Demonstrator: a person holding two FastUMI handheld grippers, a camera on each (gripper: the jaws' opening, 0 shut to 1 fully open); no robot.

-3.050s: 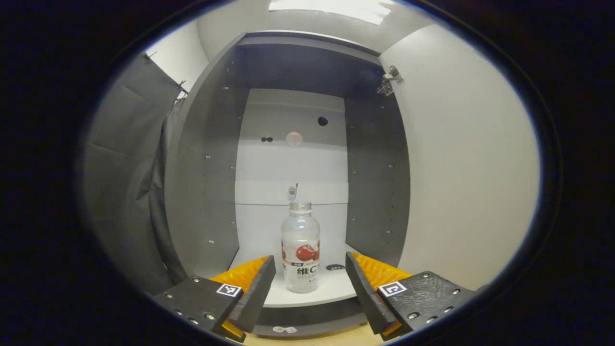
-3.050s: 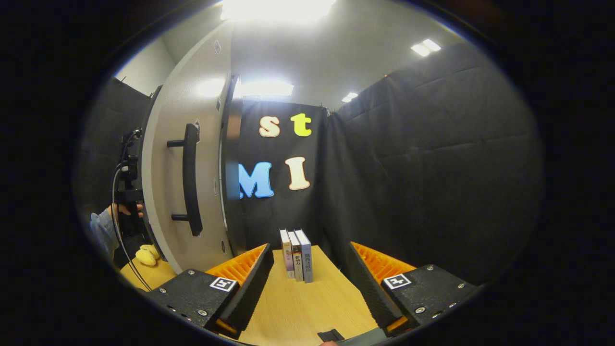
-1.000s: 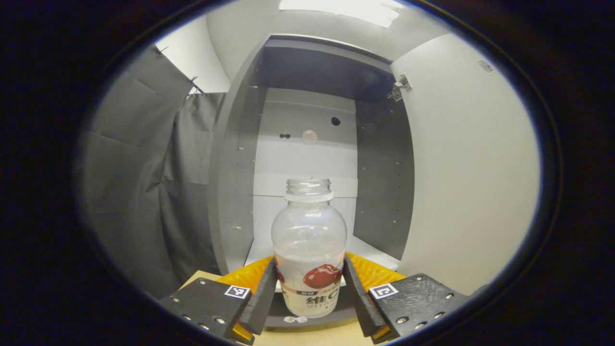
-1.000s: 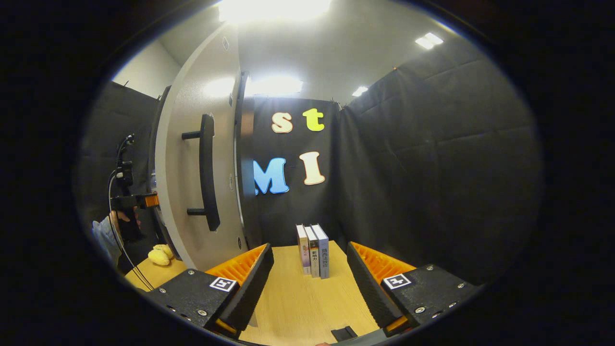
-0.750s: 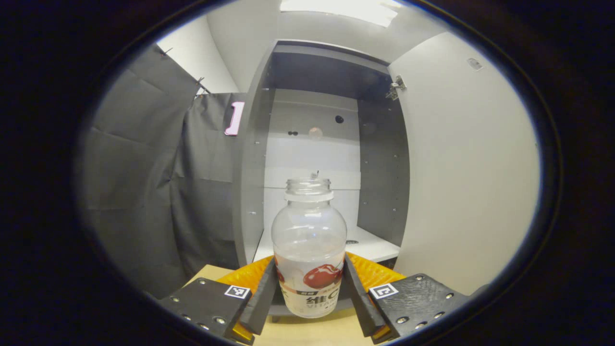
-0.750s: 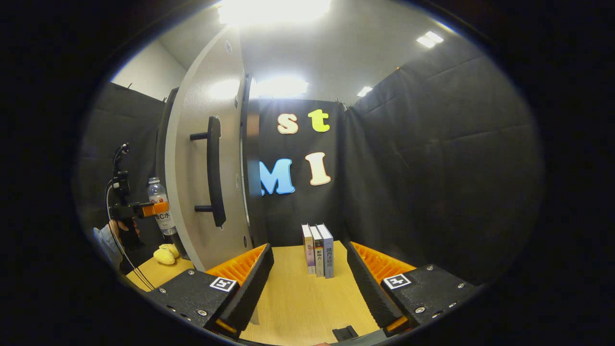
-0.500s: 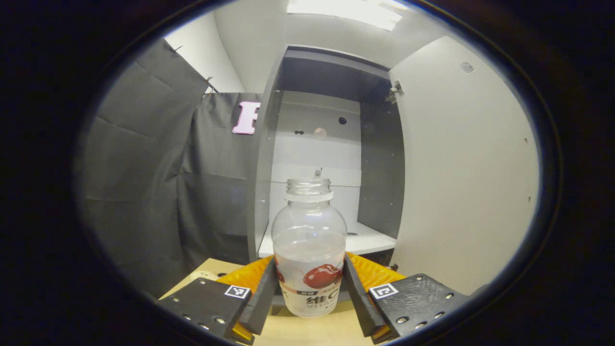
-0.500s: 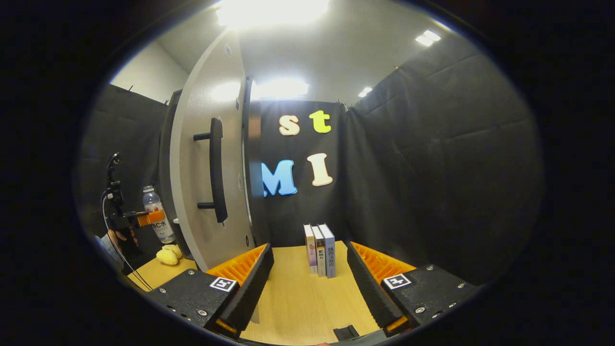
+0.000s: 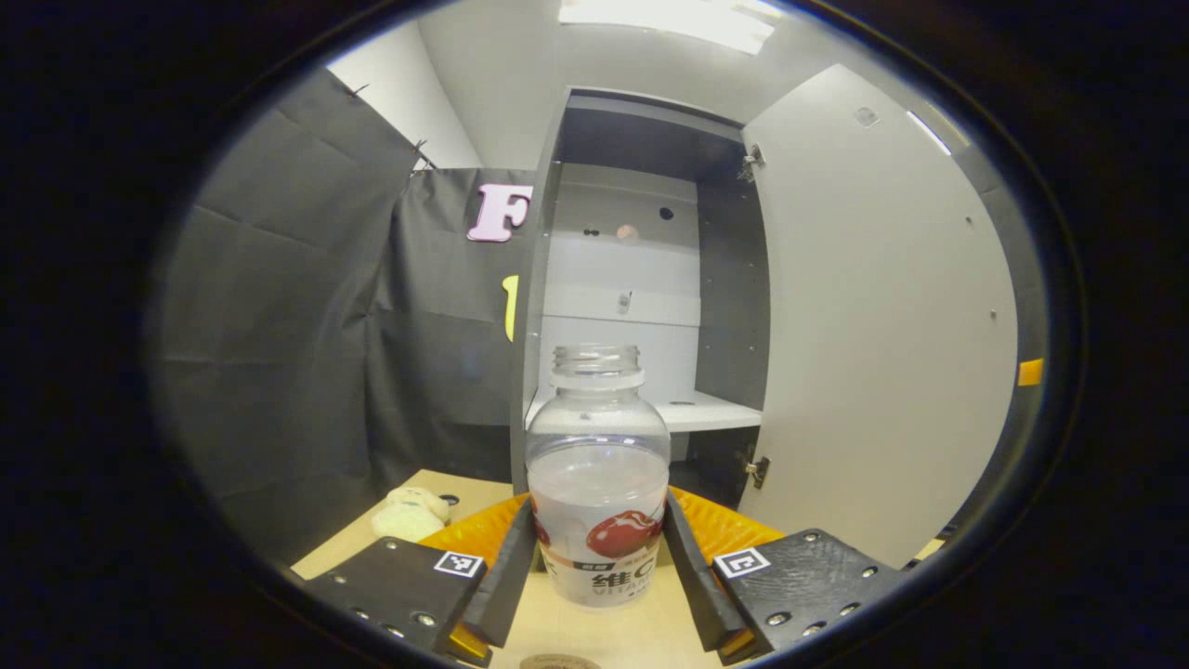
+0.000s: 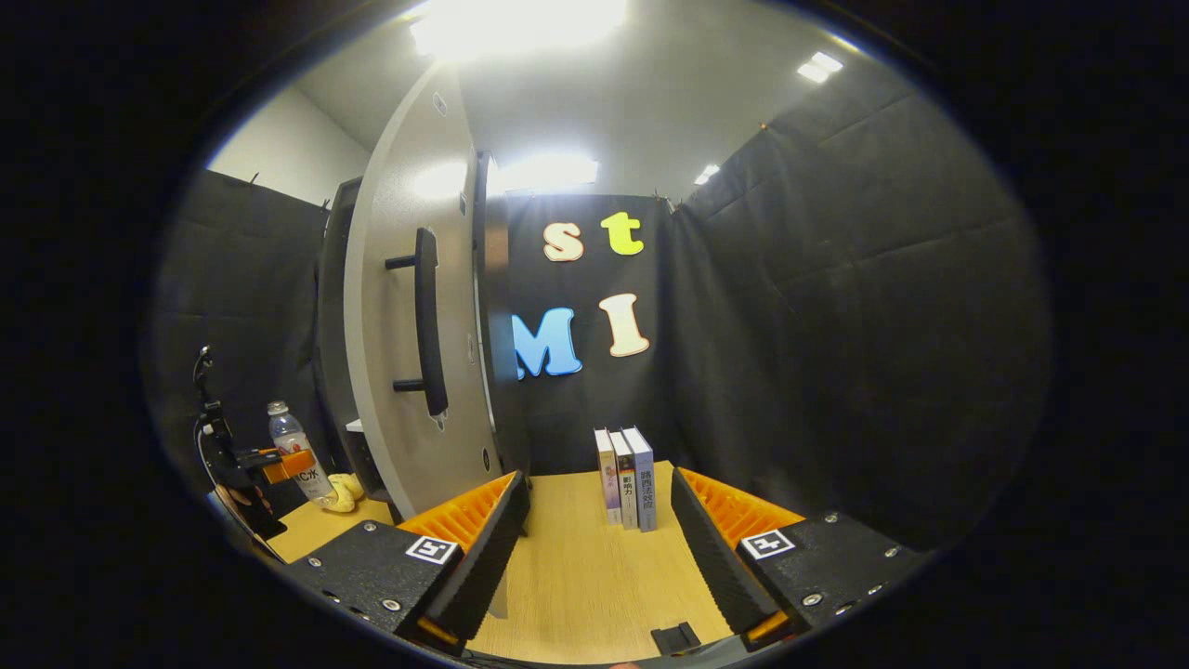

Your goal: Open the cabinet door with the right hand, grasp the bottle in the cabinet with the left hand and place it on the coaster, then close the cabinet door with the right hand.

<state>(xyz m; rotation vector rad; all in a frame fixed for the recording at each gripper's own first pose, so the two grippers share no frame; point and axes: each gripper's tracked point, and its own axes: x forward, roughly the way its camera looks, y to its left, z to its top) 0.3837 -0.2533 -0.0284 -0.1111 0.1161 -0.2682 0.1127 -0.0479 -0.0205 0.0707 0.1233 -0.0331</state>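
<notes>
Wooden table (image 10: 576, 576) | left gripper (image 9: 597, 557) clamps bottle (image 9: 597, 483) – upright | right gripper (image 10: 594, 530) spread, empty – cabinet door (image 9: 882, 325) open

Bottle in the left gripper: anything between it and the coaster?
Nothing visible. The bottle, clamped in the left gripper, hangs over bare table; a round edge, probably the coaster, lies just below. The soft toy sits aside.

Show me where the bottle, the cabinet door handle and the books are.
bottle (image 9: 597, 465), left gripper view, on its clear body above the label.
cabinet door handle (image 10: 428, 321), right gripper view, middle of the bar.
books (image 10: 627, 478), right gripper view, on the middle spine.
</notes>
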